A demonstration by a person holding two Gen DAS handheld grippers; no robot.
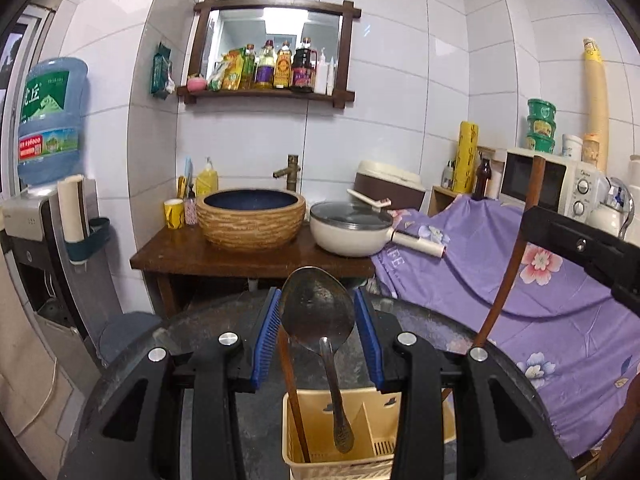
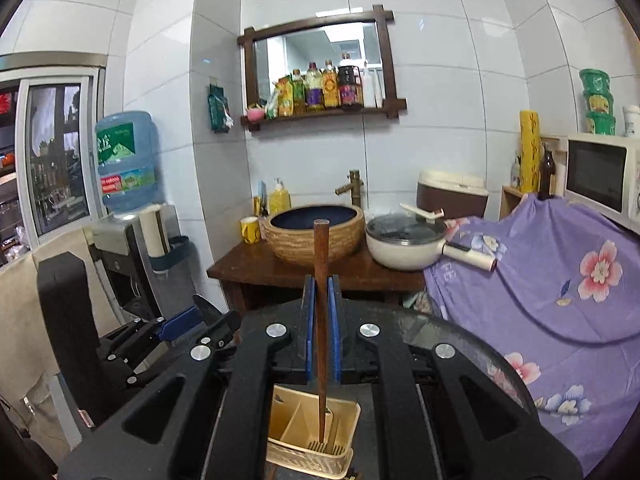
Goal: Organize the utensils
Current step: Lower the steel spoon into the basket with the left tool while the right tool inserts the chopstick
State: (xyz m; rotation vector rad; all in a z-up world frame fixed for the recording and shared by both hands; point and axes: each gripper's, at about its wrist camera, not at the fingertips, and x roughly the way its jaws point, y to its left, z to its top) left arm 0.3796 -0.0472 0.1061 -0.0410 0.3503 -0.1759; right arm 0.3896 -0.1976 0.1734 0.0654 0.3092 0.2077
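My left gripper (image 1: 316,293) is shut on the bowl of a metal spoon (image 1: 316,312), its blue pads (image 1: 266,332) pressing on both sides. The spoon's handle hangs down into a beige utensil holder (image 1: 360,456), where a brown chopstick (image 1: 294,400) stands in the left compartment. My right gripper (image 2: 321,280) is shut on another brown wooden chopstick (image 2: 321,320), held upright with its tip down inside the holder (image 2: 296,420). In the left wrist view the right gripper (image 1: 576,244) is at the right with that chopstick (image 1: 516,260). The left gripper (image 2: 192,320) also appears in the right wrist view.
The holder stands on a dark round tabletop (image 1: 424,320). Beyond it a wooden stand (image 1: 240,256) bears a woven basin (image 1: 252,216) and a lidded white pan (image 1: 348,228). A purple floral cloth (image 1: 540,300) lies to the right, a microwave (image 1: 556,180) behind it, a water dispenser (image 1: 48,120) at left.
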